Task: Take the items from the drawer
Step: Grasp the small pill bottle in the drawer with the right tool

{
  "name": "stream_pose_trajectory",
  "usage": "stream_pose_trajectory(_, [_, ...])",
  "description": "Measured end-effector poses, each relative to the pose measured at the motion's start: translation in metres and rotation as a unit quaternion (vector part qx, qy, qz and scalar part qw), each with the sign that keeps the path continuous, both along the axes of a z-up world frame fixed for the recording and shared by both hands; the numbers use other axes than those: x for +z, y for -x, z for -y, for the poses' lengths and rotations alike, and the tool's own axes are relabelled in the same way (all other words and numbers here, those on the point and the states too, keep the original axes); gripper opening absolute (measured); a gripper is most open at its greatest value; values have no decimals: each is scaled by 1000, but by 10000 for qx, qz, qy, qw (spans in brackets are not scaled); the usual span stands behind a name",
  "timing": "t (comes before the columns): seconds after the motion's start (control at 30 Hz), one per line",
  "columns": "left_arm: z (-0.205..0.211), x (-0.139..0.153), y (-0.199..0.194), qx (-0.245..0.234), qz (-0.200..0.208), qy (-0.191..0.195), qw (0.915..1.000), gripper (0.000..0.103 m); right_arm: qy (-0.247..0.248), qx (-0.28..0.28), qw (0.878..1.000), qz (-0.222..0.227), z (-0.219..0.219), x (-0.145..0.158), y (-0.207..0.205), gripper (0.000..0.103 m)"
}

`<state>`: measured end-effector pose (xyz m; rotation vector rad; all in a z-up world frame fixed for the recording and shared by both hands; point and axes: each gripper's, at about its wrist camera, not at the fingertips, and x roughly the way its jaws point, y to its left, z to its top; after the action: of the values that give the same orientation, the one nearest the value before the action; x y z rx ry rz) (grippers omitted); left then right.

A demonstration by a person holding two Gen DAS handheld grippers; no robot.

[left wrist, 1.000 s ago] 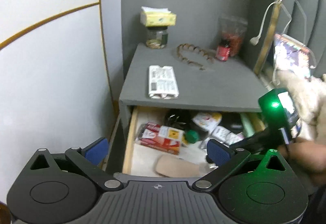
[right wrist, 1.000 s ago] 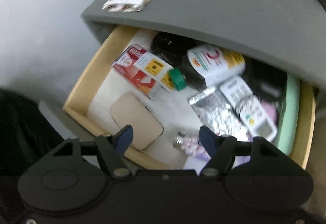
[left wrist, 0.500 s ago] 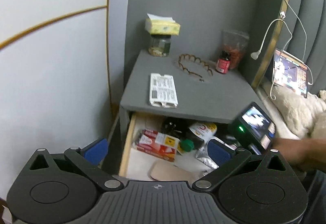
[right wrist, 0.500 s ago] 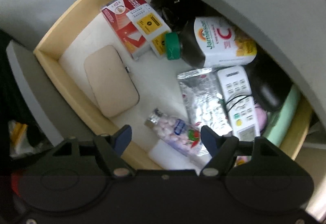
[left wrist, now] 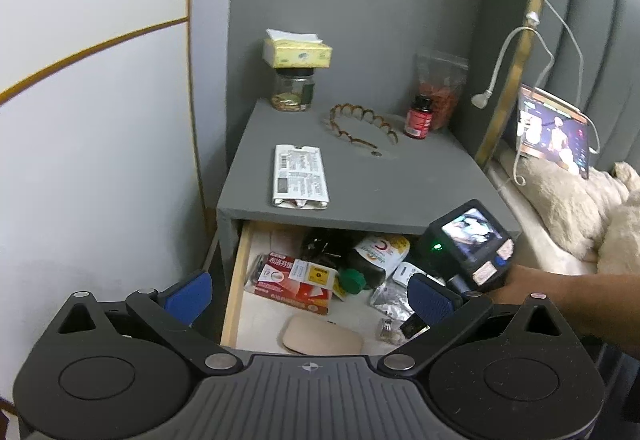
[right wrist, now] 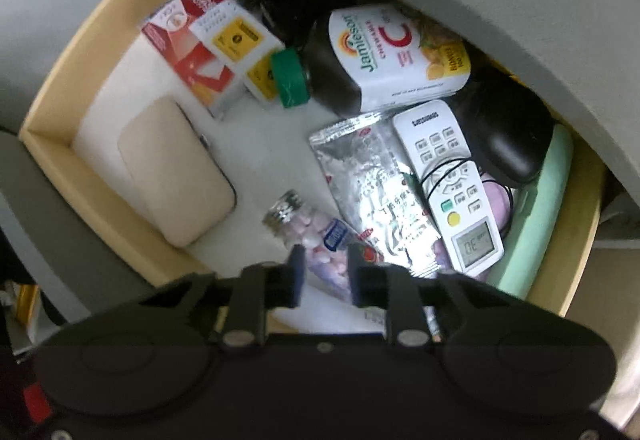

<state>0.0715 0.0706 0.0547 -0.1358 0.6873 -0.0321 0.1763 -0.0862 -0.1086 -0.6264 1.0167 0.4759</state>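
The open wooden drawer (right wrist: 52,135) (left wrist: 236,280) holds several items. A small clear bottle of pink candy (right wrist: 316,240) lies near its front. My right gripper (right wrist: 323,272) is down in the drawer with its fingers closed around this bottle's lower end. Also inside are a red and white box (right wrist: 188,43), a dark Jamieson vitamin bottle (right wrist: 384,59) with a green cap, a beige case (right wrist: 176,175), a silver foil pouch (right wrist: 372,183), a white remote (right wrist: 452,183) and a black case (right wrist: 508,135). My left gripper (left wrist: 308,296) is open and empty, held back above the drawer's front.
The grey nightstand top (left wrist: 360,179) carries a white packet (left wrist: 300,175), a jar with a tissue pack (left wrist: 296,75), a brown hair band (left wrist: 360,123) and a red bottle (left wrist: 418,115). The white wall is at left, the bed with a lit tablet (left wrist: 552,131) at right.
My right gripper has dropped into the drawer and its fingers have closed from wide open onto the candy bottle. The left gripper has pulled back and up.
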Motion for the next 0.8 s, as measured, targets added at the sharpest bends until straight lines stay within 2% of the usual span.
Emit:
stream_pose_trajectory(0.2, [-4, 1, -1, 12, -6, 82, 10000, 103, -165, -102, 9998, 22, 8, 14, -6, 16])
stream_pose_trajectory(0.3, [-5, 0, -4, 29, -31, 169, 9998, 103, -157, 85, 9998, -32, 6, 20, -4, 20])
stream_pose_trajectory(0.37, [-4, -1, -4, -7, -62, 198, 9998, 103, -21, 291, 9996, 40, -2, 16, 1, 22])
stream_pose_trajectory(0.43, [-3, -2, -3, -39, -79, 195, 9998, 103, 143, 477, 9987, 42, -9, 11, 4, 30])
stream_pose_trajectory(0.6, [-2, -3, -1, -67, -112, 198, 9997, 103, 491, 654, 9966, 73, -26, -8, 7, 31])
stream_pose_trajectory(0.73, [-3, -5, -2, 11, -169, 242, 9996, 103, 786, 852, 9930, 213, -44, -25, 12, 45])
stream_pose_trajectory(0.8, [-5, -8, -3, 44, -215, 247, 9995, 103, 897, 944, 9910, 315, -50, -31, 13, 45])
